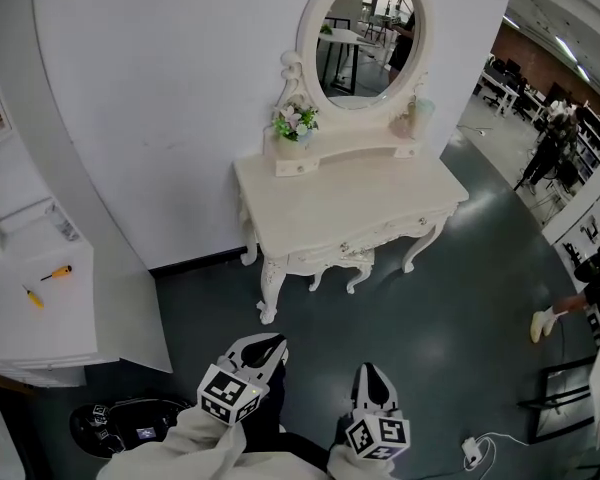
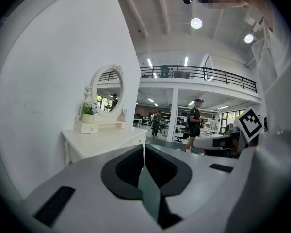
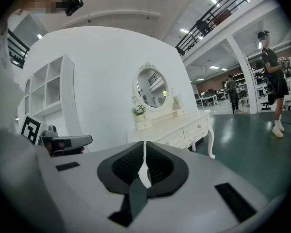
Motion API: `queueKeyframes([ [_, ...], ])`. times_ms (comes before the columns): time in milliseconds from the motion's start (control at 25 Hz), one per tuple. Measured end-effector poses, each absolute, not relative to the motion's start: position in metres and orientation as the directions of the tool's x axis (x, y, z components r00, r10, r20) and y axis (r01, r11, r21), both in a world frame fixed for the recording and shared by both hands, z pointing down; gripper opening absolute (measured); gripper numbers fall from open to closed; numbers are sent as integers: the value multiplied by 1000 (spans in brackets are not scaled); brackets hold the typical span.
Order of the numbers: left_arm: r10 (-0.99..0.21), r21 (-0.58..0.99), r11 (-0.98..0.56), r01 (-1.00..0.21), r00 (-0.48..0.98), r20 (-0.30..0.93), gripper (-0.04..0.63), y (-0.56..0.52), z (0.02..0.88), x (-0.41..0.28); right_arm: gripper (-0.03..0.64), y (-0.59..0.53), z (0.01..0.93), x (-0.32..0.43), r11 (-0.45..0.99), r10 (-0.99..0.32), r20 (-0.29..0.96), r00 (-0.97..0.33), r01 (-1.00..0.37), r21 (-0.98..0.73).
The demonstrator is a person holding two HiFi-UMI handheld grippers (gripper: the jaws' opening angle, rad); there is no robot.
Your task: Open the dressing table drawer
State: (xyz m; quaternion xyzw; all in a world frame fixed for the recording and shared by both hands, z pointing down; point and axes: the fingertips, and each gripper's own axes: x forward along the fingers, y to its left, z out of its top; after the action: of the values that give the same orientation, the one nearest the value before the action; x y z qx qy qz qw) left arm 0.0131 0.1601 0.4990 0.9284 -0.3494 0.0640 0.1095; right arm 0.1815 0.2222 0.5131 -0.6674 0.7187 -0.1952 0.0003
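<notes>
L gripper point(image 1: 267, 344) & R gripper point(image 1: 372, 370): jaws pressed together, nothing held, both well apart from dressing table point(image 1: 350, 193). Drawer point(image 1: 398, 229) along front edge closed.

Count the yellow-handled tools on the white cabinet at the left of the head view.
2. One yellow-handled tool lies farther up on the white cabinet; the other tool lies just below-left of it. More may be hidden outside the picture.

Bright overhead light, fisheye-warped edges
</notes>
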Motion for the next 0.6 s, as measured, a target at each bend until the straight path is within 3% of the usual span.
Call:
queueKeyframes([
  [600,-619,149,-750,-645,763,188,25,19,477,38,40,81,493,198,44,-960,254,-117,-960,-275],
])
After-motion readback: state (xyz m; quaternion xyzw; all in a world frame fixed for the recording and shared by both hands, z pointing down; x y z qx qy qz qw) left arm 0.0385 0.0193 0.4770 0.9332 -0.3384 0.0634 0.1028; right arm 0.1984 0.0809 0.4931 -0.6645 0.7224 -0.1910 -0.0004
